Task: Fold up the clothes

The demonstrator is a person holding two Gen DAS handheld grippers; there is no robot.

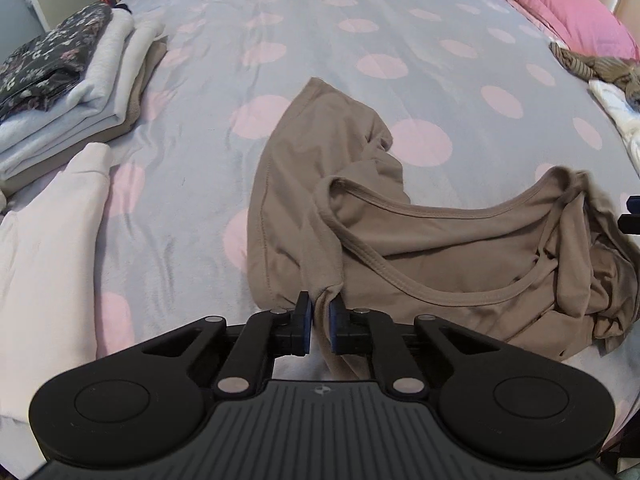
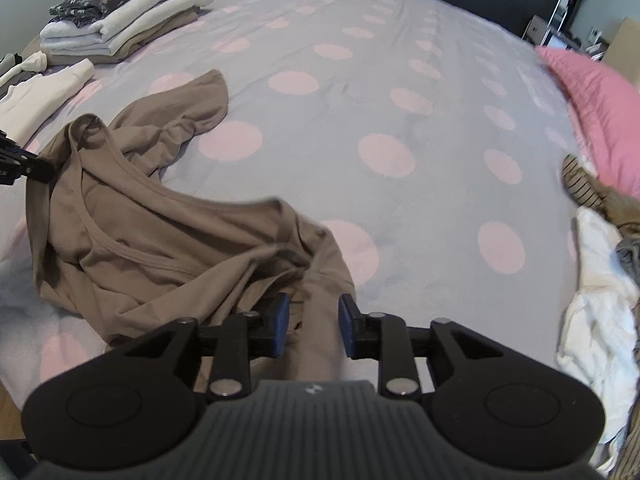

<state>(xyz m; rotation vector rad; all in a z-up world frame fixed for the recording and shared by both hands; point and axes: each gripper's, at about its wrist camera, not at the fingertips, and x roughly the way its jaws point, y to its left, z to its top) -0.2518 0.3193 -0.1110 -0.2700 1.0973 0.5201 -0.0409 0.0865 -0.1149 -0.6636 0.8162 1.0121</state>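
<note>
A tan sleeveless top (image 1: 420, 240) lies crumpled on the bed, its neckline facing up. My left gripper (image 1: 320, 318) is shut on a narrow fold at the top's near left shoulder, with the fabric pinched between the blue pads. In the right wrist view the same top (image 2: 160, 240) spreads out to the left. My right gripper (image 2: 312, 320) stands open, with a strip of the tan fabric lying loose between its separated pads. The left gripper's black finger (image 2: 24, 166) shows at that view's left edge, against the top's far shoulder.
The grey bed cover with pink dots (image 1: 360, 40) stretches ahead. A stack of folded clothes (image 1: 68, 92) sits at the far left, with a white garment (image 1: 48, 240) beside it. A pink pillow (image 1: 560, 0) and a pile of unfolded clothes (image 2: 600, 280) lie at the right.
</note>
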